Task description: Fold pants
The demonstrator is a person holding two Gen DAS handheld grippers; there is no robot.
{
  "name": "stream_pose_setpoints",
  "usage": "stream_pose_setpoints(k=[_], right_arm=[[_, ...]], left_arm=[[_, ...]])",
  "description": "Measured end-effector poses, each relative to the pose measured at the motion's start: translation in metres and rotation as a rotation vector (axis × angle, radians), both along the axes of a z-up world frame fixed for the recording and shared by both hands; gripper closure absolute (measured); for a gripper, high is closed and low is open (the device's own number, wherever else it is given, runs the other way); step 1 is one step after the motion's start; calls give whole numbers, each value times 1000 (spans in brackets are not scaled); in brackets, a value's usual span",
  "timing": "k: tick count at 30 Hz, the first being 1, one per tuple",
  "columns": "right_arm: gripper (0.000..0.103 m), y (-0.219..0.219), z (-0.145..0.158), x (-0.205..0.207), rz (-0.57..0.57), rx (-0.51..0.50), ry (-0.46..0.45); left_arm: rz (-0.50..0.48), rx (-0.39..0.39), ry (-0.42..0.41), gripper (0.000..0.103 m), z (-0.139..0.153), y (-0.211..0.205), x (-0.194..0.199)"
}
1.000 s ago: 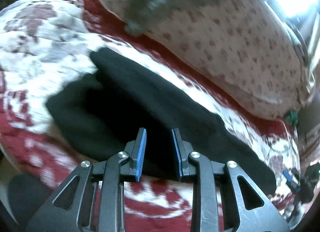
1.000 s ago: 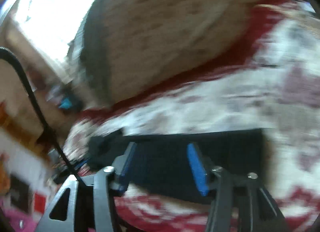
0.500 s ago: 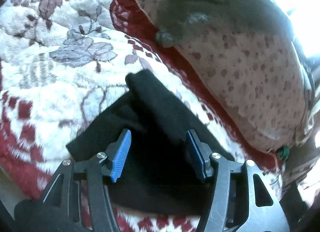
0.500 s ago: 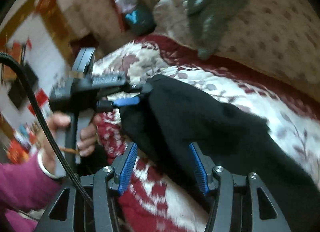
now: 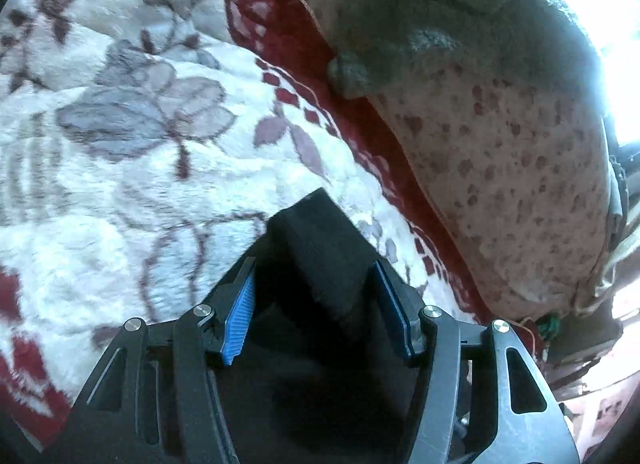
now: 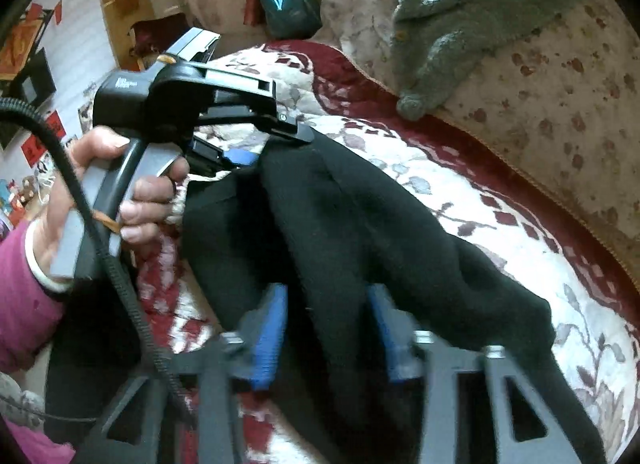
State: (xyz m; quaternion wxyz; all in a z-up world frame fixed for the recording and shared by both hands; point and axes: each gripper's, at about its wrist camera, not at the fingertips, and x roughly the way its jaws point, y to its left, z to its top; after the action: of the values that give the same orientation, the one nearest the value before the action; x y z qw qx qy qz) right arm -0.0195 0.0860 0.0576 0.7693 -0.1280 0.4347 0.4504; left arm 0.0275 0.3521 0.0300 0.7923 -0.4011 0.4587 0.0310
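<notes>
The floral blanket [image 5: 120, 192] carries the black pants [image 6: 360, 232] as a long dark band, its long axis running from my left gripper [image 5: 316, 300] at the far end, past my right gripper [image 6: 326, 328], toward the near right edge. My left jaws stand fairly wide, straddling a raised fold at the band's end without pressing it, having just opened and eased in a little. My right jaws have just been closing around a ridge of cloth (the blur hides whether the pads [image 6: 268, 340] bite yet).
</notes>
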Motion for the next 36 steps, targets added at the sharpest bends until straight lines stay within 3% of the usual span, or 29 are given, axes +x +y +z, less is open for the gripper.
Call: stream_pose_setpoints(k=[1,2,3,6,9,14,16,18,19,20,21,25,27,28,31,32,36], right_arm=[[87,-3,-1,3,4,8,5],[91,-7,2,5,1,28,13],[91,-10,4,8,-8,53,23],[92,-30,20,24,-72,131,53],[95,-50,41,34,-120,211,71],[95,-66,69,26,-105,307,99],[94,-60,66,17,-78,272,94],[86,-52,59,5,-84,228,53],[74,-44,55,-3,-84,201,34],[54,-39,51,-9,-75,188,28],[48,-31,48,-17,-62,165,13],[47,0,34,-43,-5,39,-96],[47,15,24,-48,-24,-99,-241],[53,20,18,-49,-10,-138,-286],[89,21,6,-34,31,-101,-194],[93,17,7,-28,20,-77,-164],[95,-4,27,-22,10,35,-72]], left_arm=[[3,22,-10,60,3,-2,2],[2,51,-18,80,9,-4,4],[-3,62,-25,85,14,-6,6],[-19,31,-107,91,41,-10,7],[-45,67,-194,92,79,-19,-1],[-67,110,-243,92,105,-23,-28],[-36,138,-215,92,100,-18,-37],[-19,108,-195,92,92,-10,-44],[-12,96,-189,92,89,-7,-48],[-5,91,-185,92,88,-5,-51],[-1,93,-183,92,87,-5,-53],[-6,93,-188,92,89,-8,-58],[-9,89,-198,92,92,-10,-60],[-10,87,-203,92,93,-11,-62],[-11,88,-196,92,92,-11,-64],[-12,86,-192,92,91,-10,-67],[0,84,-188,92,89,-3,-81]])
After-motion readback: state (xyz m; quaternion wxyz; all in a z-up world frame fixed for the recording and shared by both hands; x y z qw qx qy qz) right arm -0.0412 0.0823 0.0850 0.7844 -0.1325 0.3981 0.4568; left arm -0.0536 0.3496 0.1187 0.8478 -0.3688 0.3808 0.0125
